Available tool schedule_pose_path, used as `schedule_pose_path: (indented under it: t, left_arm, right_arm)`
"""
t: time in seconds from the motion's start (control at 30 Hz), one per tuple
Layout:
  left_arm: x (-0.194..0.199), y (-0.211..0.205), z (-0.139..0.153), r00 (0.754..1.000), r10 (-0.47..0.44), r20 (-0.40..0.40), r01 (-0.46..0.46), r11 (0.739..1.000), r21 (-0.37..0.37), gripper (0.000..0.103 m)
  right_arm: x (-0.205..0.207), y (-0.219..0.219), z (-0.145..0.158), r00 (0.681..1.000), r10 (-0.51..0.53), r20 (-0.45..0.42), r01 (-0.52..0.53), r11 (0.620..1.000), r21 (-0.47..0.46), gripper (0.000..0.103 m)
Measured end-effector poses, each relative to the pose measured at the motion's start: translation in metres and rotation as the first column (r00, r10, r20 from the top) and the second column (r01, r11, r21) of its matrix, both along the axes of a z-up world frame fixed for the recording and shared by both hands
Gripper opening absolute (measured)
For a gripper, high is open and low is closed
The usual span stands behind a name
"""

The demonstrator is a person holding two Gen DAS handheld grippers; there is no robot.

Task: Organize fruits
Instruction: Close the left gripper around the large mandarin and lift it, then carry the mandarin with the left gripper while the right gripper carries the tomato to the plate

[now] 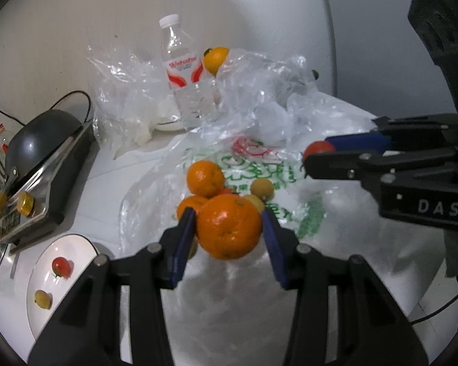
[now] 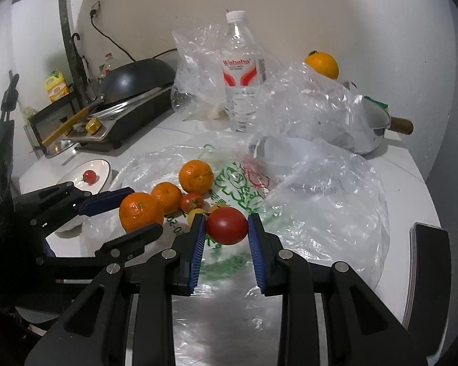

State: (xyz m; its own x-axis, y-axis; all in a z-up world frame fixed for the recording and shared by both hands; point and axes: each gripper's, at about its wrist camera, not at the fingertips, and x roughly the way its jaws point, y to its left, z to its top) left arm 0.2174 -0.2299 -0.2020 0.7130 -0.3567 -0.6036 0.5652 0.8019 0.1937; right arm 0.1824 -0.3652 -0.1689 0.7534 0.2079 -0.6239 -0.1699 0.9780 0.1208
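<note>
My left gripper (image 1: 229, 228) is shut on an orange mandarin (image 1: 229, 227), held above the printed plastic bag (image 1: 259, 164). The same mandarin (image 2: 141, 212) shows at the left of the right wrist view between the left gripper's fingers (image 2: 106, 199). My right gripper (image 2: 226, 228) is shut on a red cherry tomato (image 2: 227, 225); in the left wrist view it (image 1: 319, 149) enters from the right. On the bag lie two more mandarins (image 2: 196, 176) (image 2: 167, 196), a small tomato (image 2: 191, 202) and small yellow fruits (image 1: 261, 187). The white plate (image 1: 45, 292) at lower left holds one red tomato (image 1: 61, 267) and one yellow fruit (image 1: 43, 299).
A water bottle (image 2: 242, 70) stands at the back among crumpled clear bags (image 2: 305, 100). An orange (image 2: 322, 64) sits on top of the bags. A black wok on a cooktop (image 2: 134, 82) stands at the left, a white pot with a wooden handle (image 2: 378, 122) at the right.
</note>
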Motion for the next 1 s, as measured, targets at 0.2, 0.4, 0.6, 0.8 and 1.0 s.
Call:
schedule_pose_path:
  t: [0.2, 0.4, 0.6, 0.8, 1.0]
  left_arm:
    - [-0.014, 0.012, 0.009, 1.000, -0.011, 0.011, 0.011, 1.000, -0.020, 0.045]
    - [-0.022, 0.027, 0.014, 1.000, -0.005, 0.021, 0.005, 0.999, -0.040, 0.045]
    - [-0.026, 0.046, 0.017, 1.000, 0.019, 0.019, -0.018, 0.998, -0.062, 0.045]
    - [-0.035, 0.064, 0.024, 0.999, 0.029, 0.044, -0.024, 0.993, -0.113, 0.045]
    - [-0.038, 0.082, 0.031, 0.997, 0.055, 0.062, -0.046, 0.989, -0.139, 0.045]
  right_arm:
    - [-0.006, 0.014, 0.010, 1.000, 0.009, 0.013, -0.009, 1.000, -0.019, 0.030]
    - [-0.011, 0.029, 0.016, 0.999, 0.023, 0.024, -0.022, 0.999, -0.033, 0.030]
    - [-0.014, 0.042, 0.022, 0.999, 0.031, 0.039, -0.029, 0.999, -0.046, 0.030]
    - [-0.019, 0.055, 0.029, 0.997, 0.042, 0.057, -0.039, 0.998, -0.059, 0.030]
    - [-0.020, 0.070, 0.035, 0.996, 0.059, 0.073, -0.054, 0.996, -0.069, 0.030]
